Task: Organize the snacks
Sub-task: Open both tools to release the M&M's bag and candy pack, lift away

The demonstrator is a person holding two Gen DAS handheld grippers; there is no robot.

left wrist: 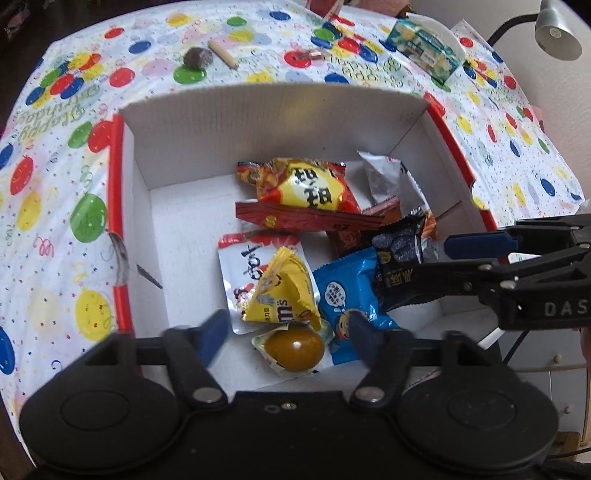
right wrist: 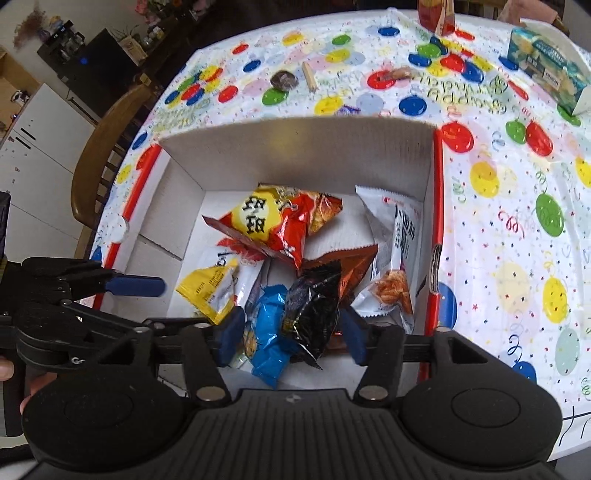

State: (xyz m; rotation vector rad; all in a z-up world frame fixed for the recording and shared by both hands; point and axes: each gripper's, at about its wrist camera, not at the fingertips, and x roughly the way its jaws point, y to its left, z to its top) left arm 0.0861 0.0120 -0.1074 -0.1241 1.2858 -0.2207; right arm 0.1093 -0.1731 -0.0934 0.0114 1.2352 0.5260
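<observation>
Snacks (left wrist: 308,188) boxed on balloon-print tablecloth (left wrist: 55,166)

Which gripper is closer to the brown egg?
Left. The left gripper hangs open right over the brown egg; the right gripper is open further along, over the blue packet.

Place: I read this as a home, likely a dining corner.
Table cover: a party tablecloth (right wrist: 517,206) printed with coloured balloons and "Happy Birthday" script fills my view.
Seating: a wooden chair (right wrist: 99,155) stands at 10 o'clock of the right wrist view.
Background: white cabinets (right wrist: 40,147) at 9 o'clock.
Lighting: a grey desk lamp (left wrist: 557,35) at 1 o'clock of the left wrist view.
</observation>
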